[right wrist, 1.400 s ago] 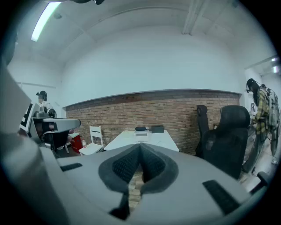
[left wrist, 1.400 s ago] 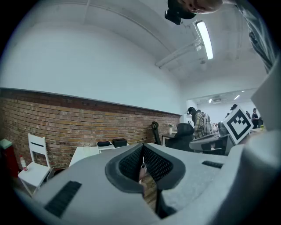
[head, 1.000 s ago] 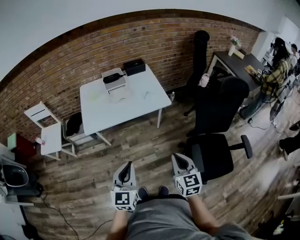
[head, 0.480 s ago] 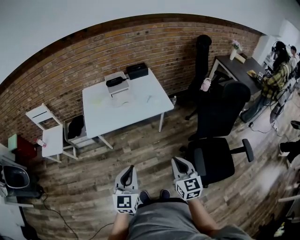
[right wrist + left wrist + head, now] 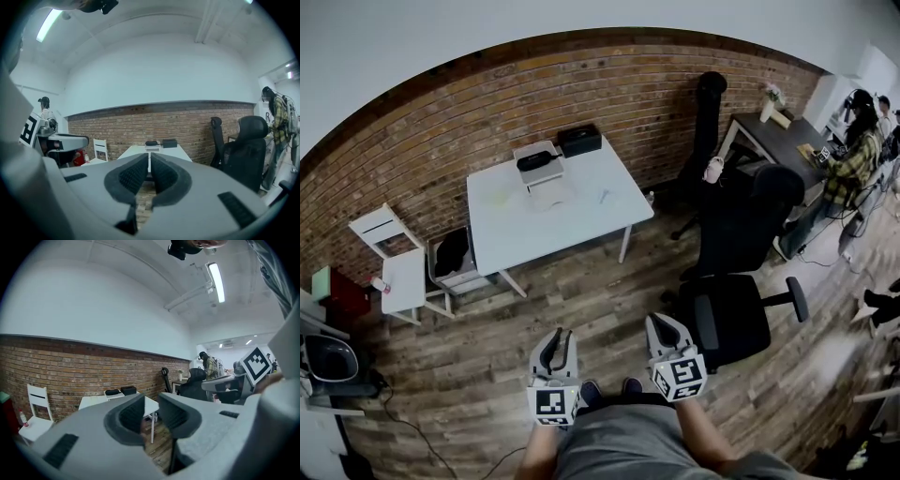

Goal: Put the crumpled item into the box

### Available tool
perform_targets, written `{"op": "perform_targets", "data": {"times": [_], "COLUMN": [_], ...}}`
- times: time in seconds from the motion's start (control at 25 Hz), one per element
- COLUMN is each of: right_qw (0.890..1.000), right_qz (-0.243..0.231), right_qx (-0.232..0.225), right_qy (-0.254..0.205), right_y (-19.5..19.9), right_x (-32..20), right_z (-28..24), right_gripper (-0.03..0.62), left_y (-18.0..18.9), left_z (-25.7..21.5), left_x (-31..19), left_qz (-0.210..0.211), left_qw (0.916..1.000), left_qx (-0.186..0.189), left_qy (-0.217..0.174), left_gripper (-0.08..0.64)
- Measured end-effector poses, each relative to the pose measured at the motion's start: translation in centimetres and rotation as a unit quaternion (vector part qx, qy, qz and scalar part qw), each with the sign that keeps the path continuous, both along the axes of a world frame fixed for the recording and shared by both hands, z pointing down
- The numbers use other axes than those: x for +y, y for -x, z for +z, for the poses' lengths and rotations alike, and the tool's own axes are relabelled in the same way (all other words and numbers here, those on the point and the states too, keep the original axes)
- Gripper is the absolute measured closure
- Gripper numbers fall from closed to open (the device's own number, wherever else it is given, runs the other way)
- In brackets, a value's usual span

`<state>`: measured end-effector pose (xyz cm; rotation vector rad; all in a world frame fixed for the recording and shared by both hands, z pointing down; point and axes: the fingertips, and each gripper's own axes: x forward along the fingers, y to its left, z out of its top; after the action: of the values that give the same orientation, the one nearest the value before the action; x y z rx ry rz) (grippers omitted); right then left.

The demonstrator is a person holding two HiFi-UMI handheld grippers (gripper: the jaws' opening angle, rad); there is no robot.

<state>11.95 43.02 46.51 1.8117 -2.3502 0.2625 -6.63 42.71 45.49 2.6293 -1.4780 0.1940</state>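
Head view: the left gripper [image 5: 555,339] and right gripper [image 5: 664,326] hover over the wood floor [image 5: 581,309], well short of the white counter [image 5: 581,220] and aimed toward it. A white box [image 5: 546,174] sits at the counter's far side. A pale crumpled item [image 5: 546,195], too small to read clearly, lies on the counter just before the box.

Left gripper view: the fingers [image 5: 129,420] stand narrowly parted, having just been opening, with nothing between them and the counter beyond.

Right gripper view: the fingers [image 5: 129,176] are pressed together and empty, with the counter straight ahead.
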Motion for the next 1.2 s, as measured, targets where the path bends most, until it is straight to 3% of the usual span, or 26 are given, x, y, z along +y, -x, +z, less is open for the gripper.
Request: {"op": "perform_targets", "data": {"times": [0.04,0.08,0.12,0.36,0.88,1.08,1.2], "right_qw": [1.0,1.0,1.0,1.0,1.0,0.999,0.999], "right_qz": [0.004,0.007,0.007,0.015,0.009,0.001,0.005], "right_qx": [-0.003,-0.007,-0.01,-0.002,0.012,0.031,0.018], "right_qy": [-0.006,-0.008,-0.009,-0.02,-0.026,-0.027,-0.027], "right_y": [0.3,0.6,0.9,2.3,2.7,2.1,1.2], "right_x": [-0.1,-0.1,-0.1,-0.1,-0.9,-3.0,-4.6], "right_z": [-0.1,0.0,0.1,-0.1,-0.3,0.4,0.6], "right_gripper": [0.547,0.466,0.39,0.238,0.255,0.261,0.264], "left_y": [0.4,0.6,0.9,2.1,1.7,1.1,0.4], "left_z": [0.2,0.4,0.5,0.0,0.8,1.0,0.6], "left_x": [-0.2,-0.4,-0.5,-0.6,-2.0,-4.2,-5.7], "left_qz": [0.001,0.004,0.007,0.006,0.019,0.019,0.018], "left_qw": [1.0,1.0,0.9999,0.9998,0.9998,0.9995,0.9994], "left_qx": [-0.001,-0.004,-0.008,0.006,0.01,0.004,0.0], "left_qy": [0.001,0.001,-0.002,-0.016,-0.007,-0.023,-0.031], "left_gripper": [0.43,0.371,0.364,0.337,0.322,0.322,0.322]}}
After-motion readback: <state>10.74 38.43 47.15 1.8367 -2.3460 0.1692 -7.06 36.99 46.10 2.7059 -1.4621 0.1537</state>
